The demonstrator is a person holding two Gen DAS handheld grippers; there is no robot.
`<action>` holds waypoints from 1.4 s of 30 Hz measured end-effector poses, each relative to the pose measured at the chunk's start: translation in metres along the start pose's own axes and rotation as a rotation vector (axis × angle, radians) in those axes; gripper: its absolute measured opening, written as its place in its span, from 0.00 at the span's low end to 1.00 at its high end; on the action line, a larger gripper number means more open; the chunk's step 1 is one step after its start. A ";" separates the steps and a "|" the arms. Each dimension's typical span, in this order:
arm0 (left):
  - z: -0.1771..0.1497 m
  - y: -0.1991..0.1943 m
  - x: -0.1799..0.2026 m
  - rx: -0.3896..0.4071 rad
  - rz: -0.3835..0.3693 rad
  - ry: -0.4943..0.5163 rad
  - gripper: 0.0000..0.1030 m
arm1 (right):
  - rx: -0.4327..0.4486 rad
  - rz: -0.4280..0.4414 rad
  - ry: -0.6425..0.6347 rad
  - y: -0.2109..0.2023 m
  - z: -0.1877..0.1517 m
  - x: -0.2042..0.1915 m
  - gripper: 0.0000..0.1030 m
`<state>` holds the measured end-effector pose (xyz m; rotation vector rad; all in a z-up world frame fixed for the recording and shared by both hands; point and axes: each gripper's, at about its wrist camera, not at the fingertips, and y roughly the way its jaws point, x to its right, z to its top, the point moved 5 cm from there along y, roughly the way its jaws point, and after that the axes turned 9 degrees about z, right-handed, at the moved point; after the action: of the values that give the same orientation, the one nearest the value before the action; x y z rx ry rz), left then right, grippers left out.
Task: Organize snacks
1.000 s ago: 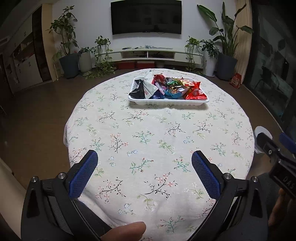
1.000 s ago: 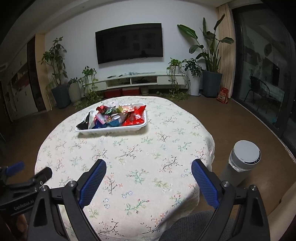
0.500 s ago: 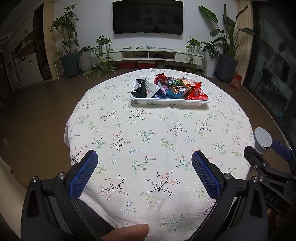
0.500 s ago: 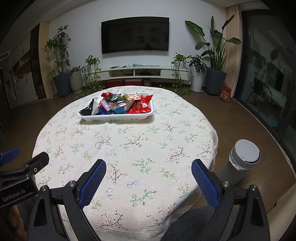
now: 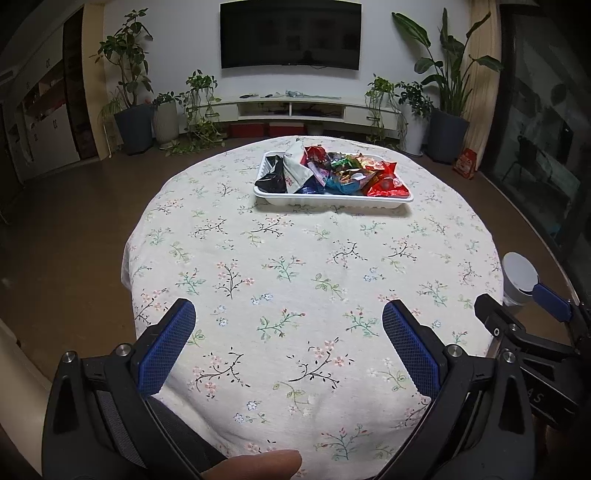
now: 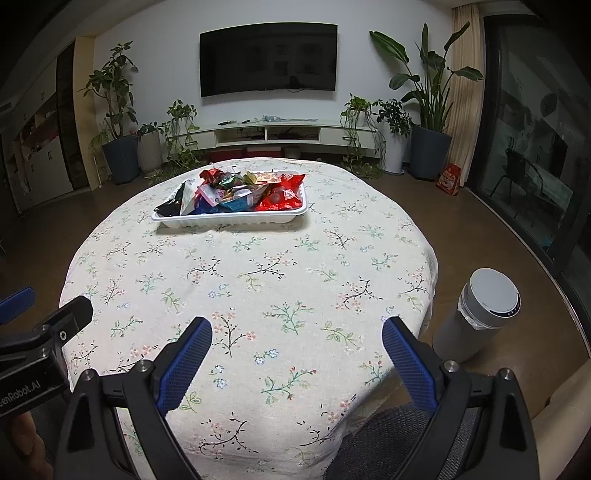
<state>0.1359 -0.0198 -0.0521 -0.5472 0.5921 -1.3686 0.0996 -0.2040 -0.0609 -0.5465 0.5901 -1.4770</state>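
A white tray heaped with several snack packets in red, black, white and blue sits at the far side of a round table with a floral cloth. It also shows in the right wrist view, with the packets piled in it. My left gripper is open and empty over the near edge of the table, far from the tray. My right gripper is open and empty over the near right part of the table. Each gripper shows at the edge of the other's view.
A grey cylindrical bin stands on the floor by the table's right edge. A TV, a low TV shelf and potted plants line the far wall. Glass doors are on the right.
Both grippers have shifted a little and the tray now sits nearer the middle of each view. The right gripper shows more in the left wrist view. Both stay open and empty.
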 end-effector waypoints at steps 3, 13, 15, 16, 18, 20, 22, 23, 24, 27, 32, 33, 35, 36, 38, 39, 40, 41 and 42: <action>0.000 0.000 0.000 0.002 -0.002 0.003 1.00 | -0.004 -0.001 0.003 0.001 -0.001 0.001 0.93; -0.001 0.001 0.000 -0.004 -0.010 0.002 1.00 | -0.013 0.000 -0.001 0.002 -0.003 0.000 0.93; -0.001 0.002 0.001 -0.004 -0.010 0.004 1.00 | -0.015 0.002 -0.001 0.003 -0.004 -0.001 0.93; -0.001 0.002 0.000 -0.004 -0.011 0.003 1.00 | -0.017 0.004 -0.002 0.003 -0.004 -0.001 0.93; -0.001 0.002 0.000 -0.005 -0.013 0.000 1.00 | -0.020 0.005 -0.005 0.004 -0.005 -0.002 0.93; -0.001 0.001 0.001 -0.003 -0.014 0.003 1.00 | -0.022 0.006 -0.007 0.004 -0.005 -0.002 0.93; -0.002 0.002 0.001 -0.003 -0.014 0.004 1.00 | -0.021 0.007 -0.010 0.003 -0.005 -0.003 0.93; -0.002 0.002 0.001 -0.004 -0.014 0.004 1.00 | -0.021 0.005 -0.010 0.003 -0.005 -0.002 0.93; -0.002 0.001 0.002 -0.004 -0.014 0.005 1.00 | -0.021 0.006 -0.008 0.003 -0.005 -0.002 0.93; -0.003 0.002 0.003 -0.005 -0.015 0.007 1.00 | -0.021 0.006 -0.009 0.003 -0.005 -0.002 0.93; -0.003 0.002 0.003 -0.006 -0.014 0.006 1.00 | -0.022 0.006 -0.009 0.003 -0.005 -0.002 0.93; -0.004 0.002 0.003 -0.008 -0.013 0.007 1.00 | -0.022 0.007 -0.010 0.003 -0.005 -0.002 0.93; -0.003 0.002 0.003 -0.008 -0.013 0.008 1.00 | -0.023 0.008 -0.010 0.004 -0.005 -0.003 0.93; -0.003 0.002 0.003 -0.007 -0.013 0.008 1.00 | -0.023 0.008 -0.011 0.004 -0.006 -0.003 0.93; -0.003 0.002 0.004 -0.004 -0.014 0.012 1.00 | -0.023 0.008 -0.009 0.004 -0.006 -0.003 0.93; -0.003 0.002 0.004 -0.005 -0.015 0.013 1.00 | -0.023 0.008 -0.009 0.004 -0.006 -0.003 0.93; -0.003 0.003 0.005 -0.006 -0.015 0.013 1.00 | -0.022 0.008 -0.009 0.004 -0.006 -0.003 0.93; -0.004 0.003 0.005 -0.006 -0.016 0.014 1.00 | -0.023 0.008 -0.010 0.004 -0.006 -0.003 0.93; -0.003 0.003 0.005 -0.006 -0.016 0.014 1.00 | -0.023 0.007 -0.010 0.004 -0.005 -0.003 0.93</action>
<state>0.1366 -0.0248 -0.0571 -0.5488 0.6047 -1.3870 0.0987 -0.2009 -0.0674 -0.5688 0.6010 -1.4612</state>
